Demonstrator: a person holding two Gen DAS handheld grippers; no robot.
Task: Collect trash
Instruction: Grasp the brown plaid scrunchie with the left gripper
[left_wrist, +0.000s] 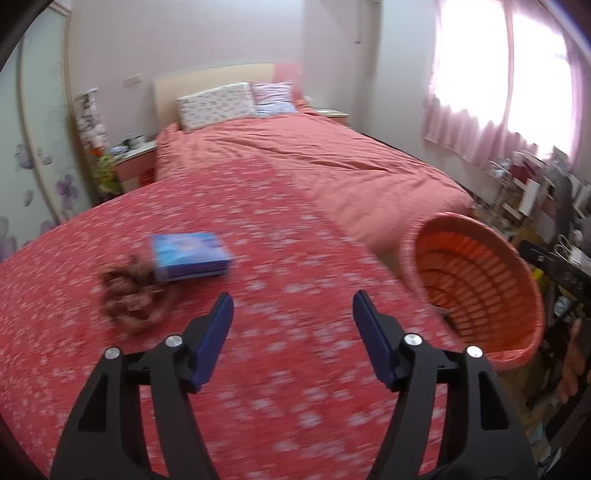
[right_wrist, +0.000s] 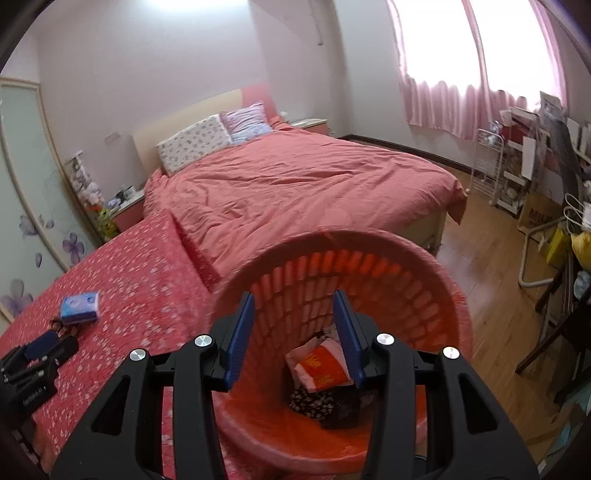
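Left tongs (left_wrist: 292, 308) gape wide, empty; right tongs (right_wrist: 294, 308) stand part open, empty, over the orange basket (right_wrist: 436, 266). Near left on the bed (left_wrist: 258, 221), the blue tissue pack (left_wrist: 190, 256) looks light and soft; pinch its long sides.

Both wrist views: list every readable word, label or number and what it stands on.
No text reads clearly.
Blue packet: print blurred.
Orange wrapper in the basket: yellow marks, illegible.
Left gripper: white lettering on its body, too small.

Orange basket (right_wrist: 424, 295) — blue packet (left_wrist: 190, 254) — red white-flecked bedspread (left_wrist: 277, 369).
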